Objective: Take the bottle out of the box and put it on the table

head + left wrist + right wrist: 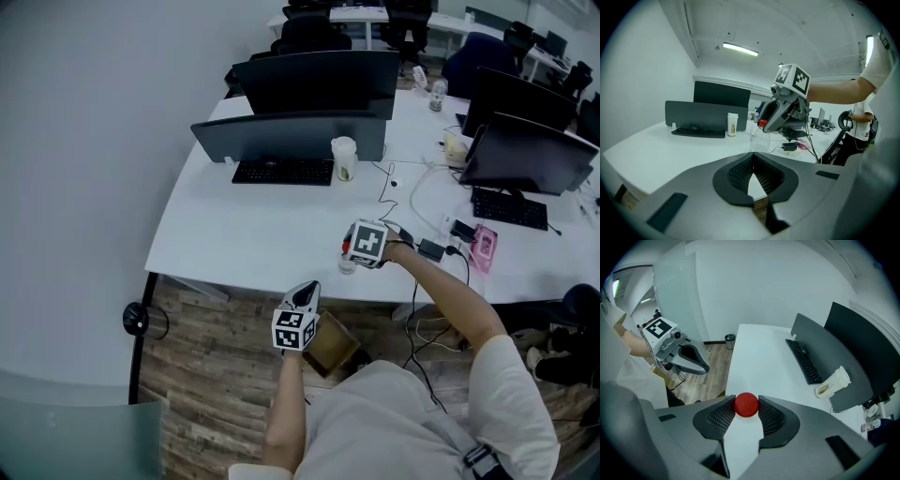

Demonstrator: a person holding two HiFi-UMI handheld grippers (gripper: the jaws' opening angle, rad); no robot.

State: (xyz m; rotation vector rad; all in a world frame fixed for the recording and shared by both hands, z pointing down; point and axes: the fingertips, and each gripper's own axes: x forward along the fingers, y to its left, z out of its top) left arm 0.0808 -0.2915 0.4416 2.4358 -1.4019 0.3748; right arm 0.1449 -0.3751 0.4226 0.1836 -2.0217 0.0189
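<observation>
Fingers (721, 416) of your right gripper (746, 401) clamp the bottle (746, 406) at its red cap, so it stays upright over the table (234, 246) near its front edge. Your left gripper (753, 158) is closed and empty, above the box (330, 345). There's bare tabletop at the bottle's 10 o'clock, but a charger (431, 249) crowds 3 o'clock.

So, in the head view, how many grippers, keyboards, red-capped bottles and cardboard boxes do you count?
Grippers: 2, left gripper and right gripper
Keyboards: 2
Red-capped bottle: 1
Cardboard box: 1
Total: 6
</observation>
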